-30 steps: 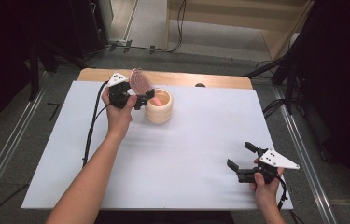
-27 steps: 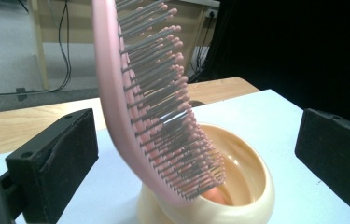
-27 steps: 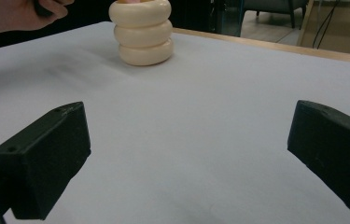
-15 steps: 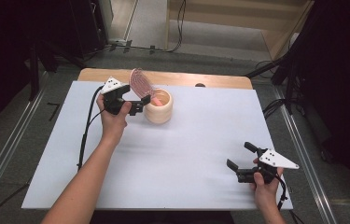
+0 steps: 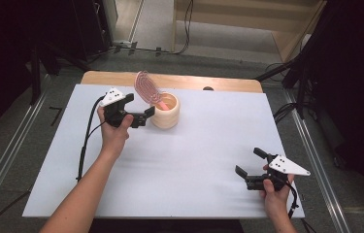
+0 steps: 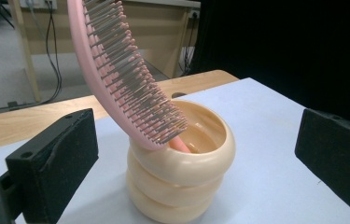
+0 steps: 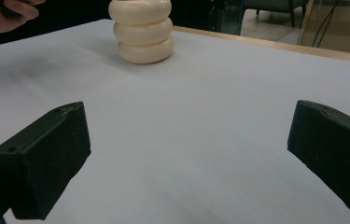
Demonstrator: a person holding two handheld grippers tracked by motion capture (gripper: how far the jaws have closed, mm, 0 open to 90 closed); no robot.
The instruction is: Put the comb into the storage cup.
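A cream ribbed cup stands at the far middle-left of the white sheet. A pink hairbrush stands in it, handle down, with its head leaning out over the rim to the left. My left gripper is open just left of the cup, and its jaws touch nothing. In the left gripper view the cup and the brush sit ahead between the open jaws. My right gripper is open and empty near the front right. In its view the cup stands far off.
A white sheet covers the wooden table, whose back edge shows behind the cup. The left gripper's cable trails along the sheet's left side. Metal rails and cables run on the floor around the table.
My left gripper has drawn back from the brush head, leftward and a little nearer to me. The brush stays leaning in the cup. The right gripper has not moved.
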